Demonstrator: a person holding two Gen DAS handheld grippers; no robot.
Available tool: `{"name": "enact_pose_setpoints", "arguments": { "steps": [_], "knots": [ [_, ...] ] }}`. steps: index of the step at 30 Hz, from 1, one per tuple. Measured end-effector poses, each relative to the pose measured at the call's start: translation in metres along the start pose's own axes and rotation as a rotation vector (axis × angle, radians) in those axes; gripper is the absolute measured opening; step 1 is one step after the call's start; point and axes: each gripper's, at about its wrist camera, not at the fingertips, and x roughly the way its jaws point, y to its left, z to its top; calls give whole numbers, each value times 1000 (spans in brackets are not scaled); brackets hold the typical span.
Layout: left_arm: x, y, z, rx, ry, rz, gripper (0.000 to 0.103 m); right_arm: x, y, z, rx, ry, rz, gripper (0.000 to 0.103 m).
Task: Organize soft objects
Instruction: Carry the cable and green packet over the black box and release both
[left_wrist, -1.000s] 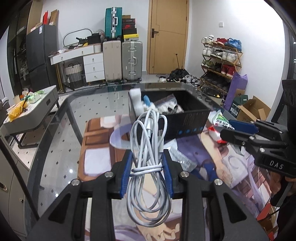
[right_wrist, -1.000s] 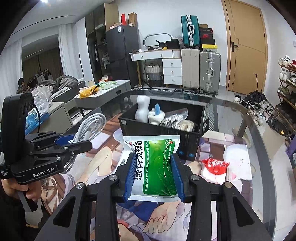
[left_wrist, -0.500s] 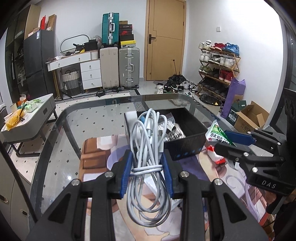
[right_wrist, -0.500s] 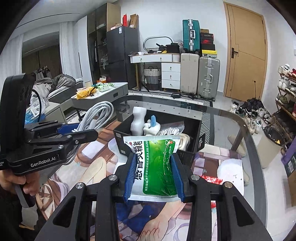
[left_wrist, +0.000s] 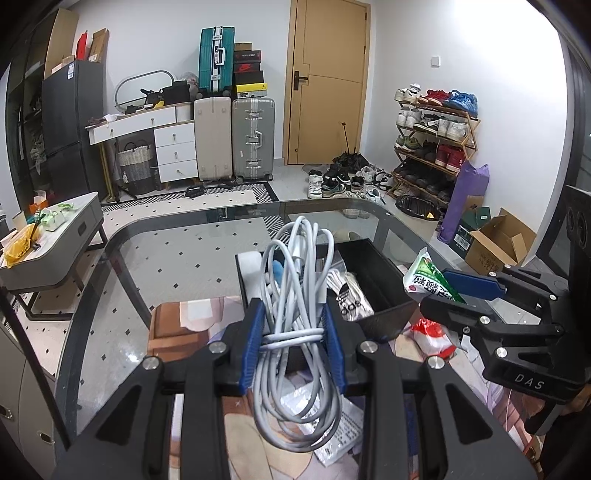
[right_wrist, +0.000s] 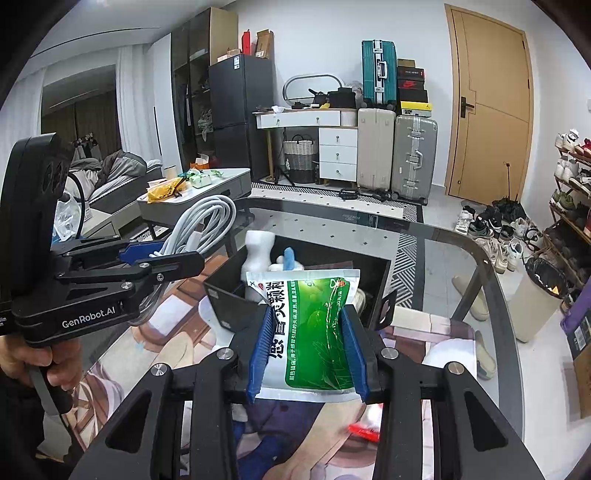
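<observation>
Left wrist view: the left hand-held gripper is clenched on a coiled white cable, its blue pads pressing the bundle at the wrapped middle; loops stick up past the fingertips and hang below them. The cable is held above the glass tabletop, just in front of a black box that holds a white foam piece and other soft items. To the right, the right hand-held gripper grasps a green and white packet near the box's right edge.

Right wrist view: the right hand-held gripper is closed on the green and white packet, held upright between the blue pads, over the near wall of the black box. The left hand-held gripper, gripped by a hand, carries the white cable left of the box
</observation>
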Motion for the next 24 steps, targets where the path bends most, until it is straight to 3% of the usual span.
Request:
{"name": "enact_pose_setpoints", "arguments": {
  "steps": [24],
  "knots": [
    [64, 2, 18, -31, 37, -22, 31, 50, -28, 20, 15, 41, 0, 38]
  ]
}}
